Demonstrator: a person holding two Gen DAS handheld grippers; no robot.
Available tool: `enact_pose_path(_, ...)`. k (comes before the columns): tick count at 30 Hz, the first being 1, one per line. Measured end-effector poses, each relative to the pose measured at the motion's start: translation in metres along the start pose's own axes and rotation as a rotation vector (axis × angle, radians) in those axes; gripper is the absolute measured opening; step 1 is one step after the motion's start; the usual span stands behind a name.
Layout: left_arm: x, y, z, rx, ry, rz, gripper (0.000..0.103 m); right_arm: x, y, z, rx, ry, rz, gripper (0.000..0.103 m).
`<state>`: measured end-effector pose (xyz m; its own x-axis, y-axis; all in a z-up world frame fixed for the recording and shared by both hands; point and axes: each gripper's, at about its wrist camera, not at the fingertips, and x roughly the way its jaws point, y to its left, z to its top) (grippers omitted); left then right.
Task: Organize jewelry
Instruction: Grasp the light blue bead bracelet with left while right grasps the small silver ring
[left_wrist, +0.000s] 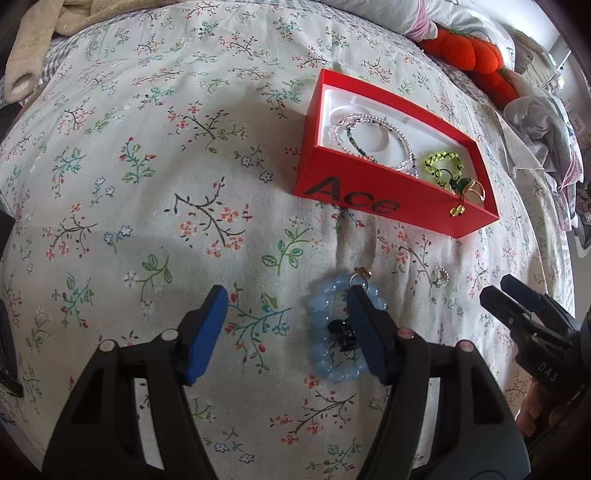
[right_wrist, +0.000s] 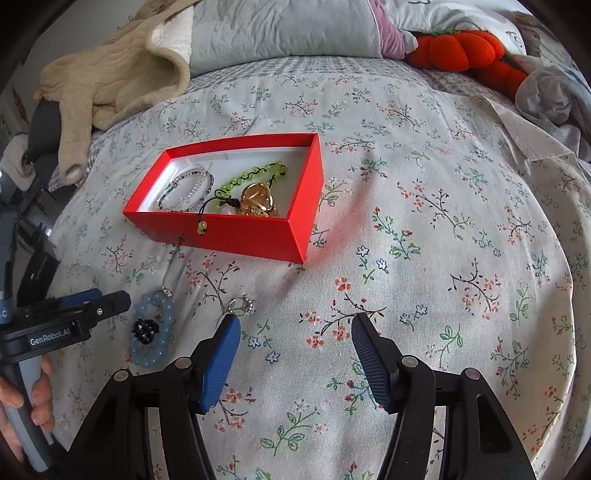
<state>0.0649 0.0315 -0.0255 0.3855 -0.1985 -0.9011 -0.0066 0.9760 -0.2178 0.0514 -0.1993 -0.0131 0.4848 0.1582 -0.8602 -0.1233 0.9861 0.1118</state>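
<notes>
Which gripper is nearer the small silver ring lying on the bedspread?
Right. The right gripper has its left fingertip almost at the ring; the left gripper sits over the blue bead bracelet, farther away.

You see an open red box at eleven o'clock holding beaded bracelets, a green strand and gold pieces; a pale blue bracelet and small silver ring lie flat at nine.

floral bedspread, orange plush, beige blanket
</notes>
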Motion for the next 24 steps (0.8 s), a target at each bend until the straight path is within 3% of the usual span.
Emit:
enact_pose_path(5,0.004,-0.013,0.005,0.025,0.004,-0.075,0.047,0.004,-0.002,0.000,0.009,0.015,-0.007,0.064)
enact_pose_path(9,0.011,-0.023,0.009,0.037,0.009,-0.100,0.041,0.006,-0.004,0.001,0.021,0.025,-0.005,0.064)
enact_pose_path(19,0.029,-0.034,0.016,0.055,0.028,-0.109,0.032,0.008,-0.010,0.000,0.030,0.038,-0.017,0.064)
enact_pose_path(22,0.033,-0.037,0.016,0.068,0.034,-0.102,0.026,0.008,-0.013,-0.001,0.034,0.041,-0.019,0.064)
enact_pose_path(24,0.035,-0.039,0.016,0.072,0.036,-0.096,0.017,0.008,-0.013,-0.001,0.037,0.043,-0.021,0.064)
